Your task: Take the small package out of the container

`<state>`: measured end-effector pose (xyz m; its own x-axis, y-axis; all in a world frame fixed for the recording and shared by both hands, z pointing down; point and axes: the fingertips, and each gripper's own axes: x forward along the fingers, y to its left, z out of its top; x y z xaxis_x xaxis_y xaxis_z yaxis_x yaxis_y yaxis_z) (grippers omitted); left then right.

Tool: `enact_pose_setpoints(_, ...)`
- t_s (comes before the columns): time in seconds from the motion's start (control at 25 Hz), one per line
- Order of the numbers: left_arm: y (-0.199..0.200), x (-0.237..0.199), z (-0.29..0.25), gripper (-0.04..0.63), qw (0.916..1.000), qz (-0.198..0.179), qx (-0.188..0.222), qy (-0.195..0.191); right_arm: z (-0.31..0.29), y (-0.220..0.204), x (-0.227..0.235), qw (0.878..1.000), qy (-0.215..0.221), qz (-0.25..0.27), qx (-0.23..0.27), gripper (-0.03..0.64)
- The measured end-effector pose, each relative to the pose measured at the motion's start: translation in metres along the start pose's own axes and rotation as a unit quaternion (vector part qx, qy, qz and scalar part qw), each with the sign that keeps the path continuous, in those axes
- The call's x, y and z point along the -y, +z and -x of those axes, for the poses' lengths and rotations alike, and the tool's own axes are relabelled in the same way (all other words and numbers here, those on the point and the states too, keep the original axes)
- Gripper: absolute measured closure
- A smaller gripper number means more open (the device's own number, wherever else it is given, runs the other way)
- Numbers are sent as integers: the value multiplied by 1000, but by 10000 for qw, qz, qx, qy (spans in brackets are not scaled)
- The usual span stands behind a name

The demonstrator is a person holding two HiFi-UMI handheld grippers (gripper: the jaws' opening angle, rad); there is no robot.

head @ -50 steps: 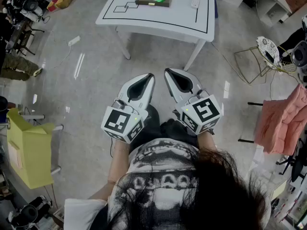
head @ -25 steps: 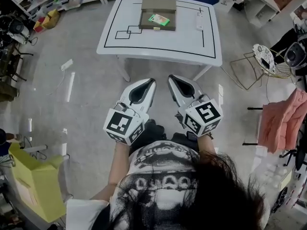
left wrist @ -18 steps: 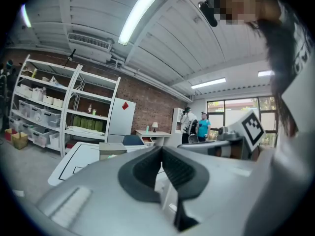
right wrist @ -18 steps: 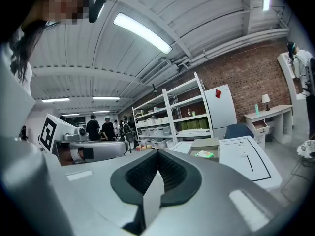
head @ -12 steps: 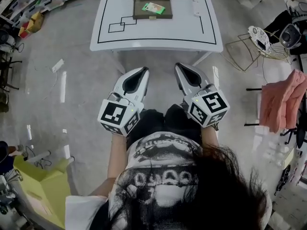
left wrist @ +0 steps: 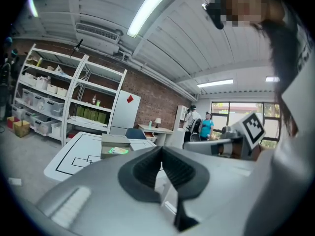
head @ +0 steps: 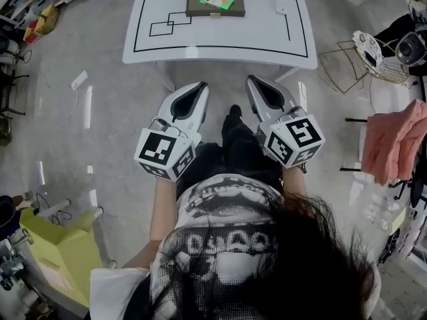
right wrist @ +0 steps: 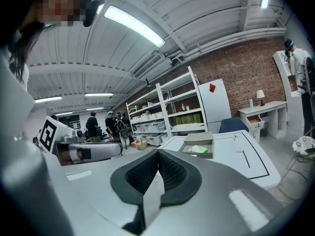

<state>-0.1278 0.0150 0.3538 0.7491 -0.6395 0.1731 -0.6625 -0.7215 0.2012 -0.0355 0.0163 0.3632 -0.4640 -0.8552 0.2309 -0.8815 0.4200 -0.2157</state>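
1, head view: left gripper [head: 202, 85] and right gripper [head: 253, 81] are held side by side, short of the near edge of the white table [head: 220, 35]; small package [head: 217, 0] is seen lying in the container [head: 200, 10] at the table's far edge | 2, left gripper view: jaws are pressed together, nothing pinched | 3, right gripper view: jaws are pressed together, nothing pinched

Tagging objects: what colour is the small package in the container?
Green; the small package shows best in head view.

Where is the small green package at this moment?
In the head view, the small green package lies inside the open brown container, at the far middle of the white table, top centre of the picture.
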Motion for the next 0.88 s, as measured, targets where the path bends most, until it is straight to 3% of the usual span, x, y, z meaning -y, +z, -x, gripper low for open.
enact_pose_setpoints(0.56,19,-53,-142,595,9990,101,-181,400,-93,31,120,9987,458,-22,-200,627)
enact_pose_setpoints(0.88,31,-71,-192,595,9974,55,-240,674,-135,41,162,9963,803,-43,-308,627)
